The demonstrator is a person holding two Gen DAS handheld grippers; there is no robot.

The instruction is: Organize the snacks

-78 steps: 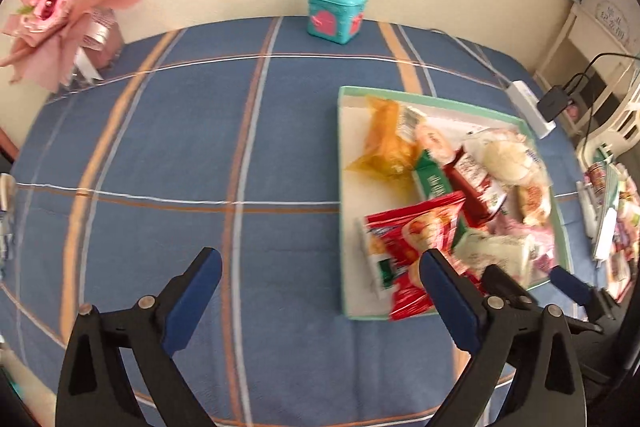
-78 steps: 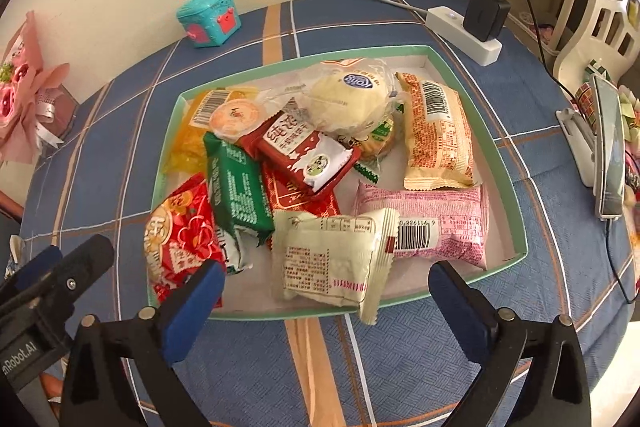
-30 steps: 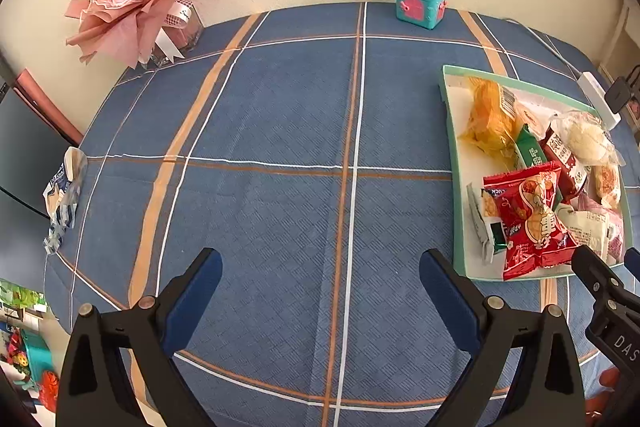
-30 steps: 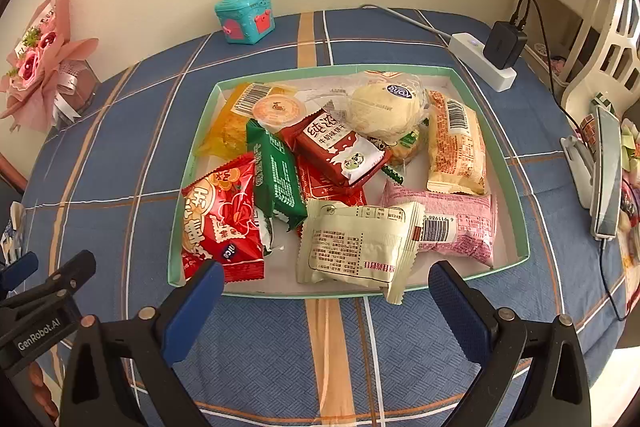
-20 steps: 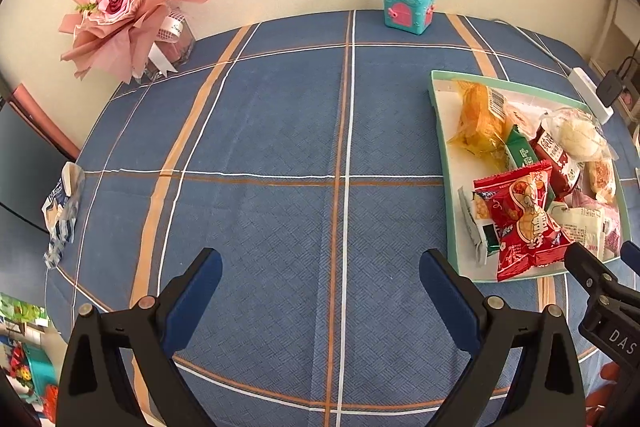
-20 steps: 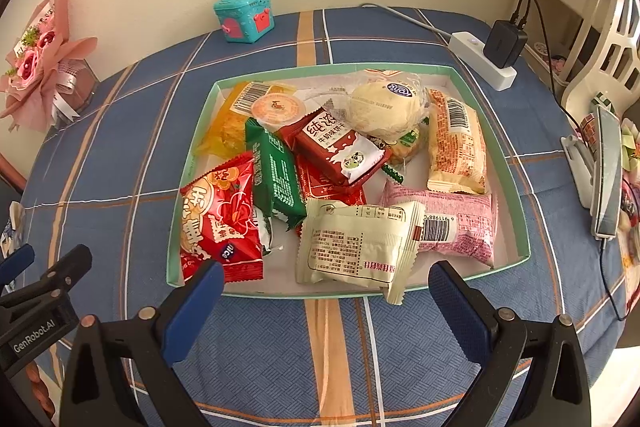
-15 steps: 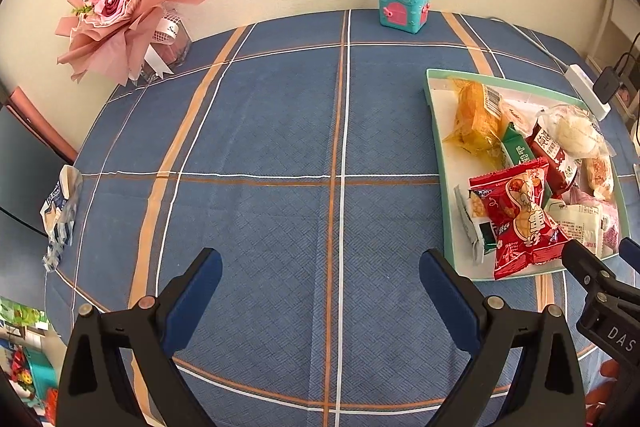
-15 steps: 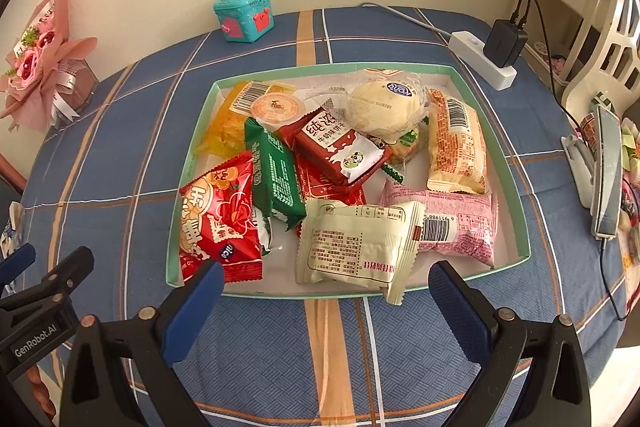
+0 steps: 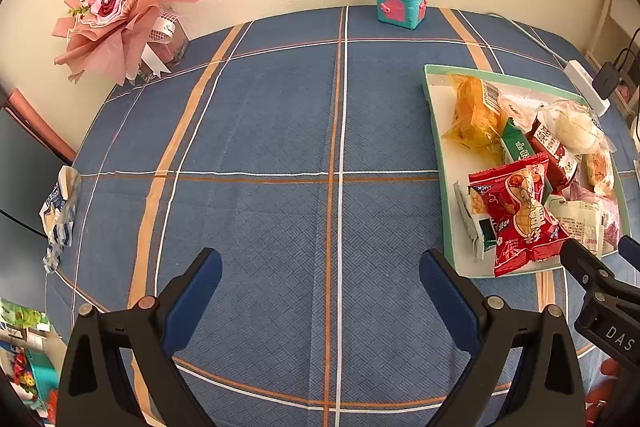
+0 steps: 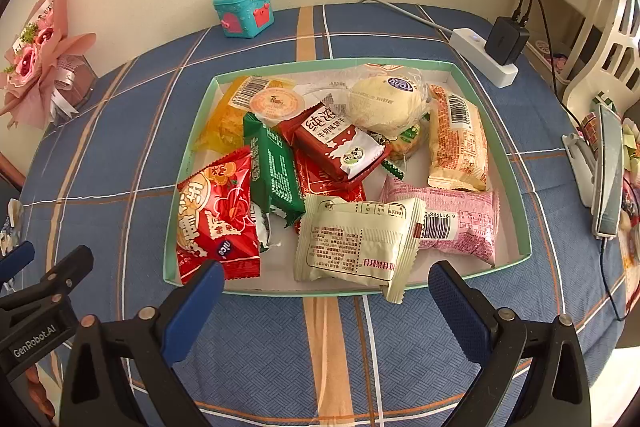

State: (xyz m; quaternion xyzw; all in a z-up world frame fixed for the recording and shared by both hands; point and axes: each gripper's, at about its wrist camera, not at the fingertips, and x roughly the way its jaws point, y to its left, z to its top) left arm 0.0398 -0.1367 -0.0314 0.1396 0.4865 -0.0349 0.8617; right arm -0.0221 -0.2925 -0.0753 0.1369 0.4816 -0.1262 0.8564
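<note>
A shallow green-rimmed tray (image 10: 500, 163) (image 9: 434, 131) holds several snack packs: a red peanut pack (image 10: 214, 219) (image 9: 520, 211), a green pack (image 10: 274, 173), a cream pack (image 10: 356, 241), a pink pack (image 10: 452, 223), a round bun (image 10: 386, 103) and an orange pack (image 10: 456, 139). My right gripper (image 10: 326, 277) is open and empty, just in front of the tray's near rim. My left gripper (image 9: 320, 265) is open and empty over bare tablecloth, left of the tray.
A blue plaid cloth (image 9: 260, 131) covers the table. A pink bouquet (image 9: 120, 3) and a teal toy box (image 9: 400, 1) stand at the back by the wall. A power strip with charger (image 10: 492, 57) and a white chair lie to the right.
The left gripper has swung left and back, so the tray slid to the right edge of its view. The right gripper has pulled back slightly from the tray. Both stay open.
</note>
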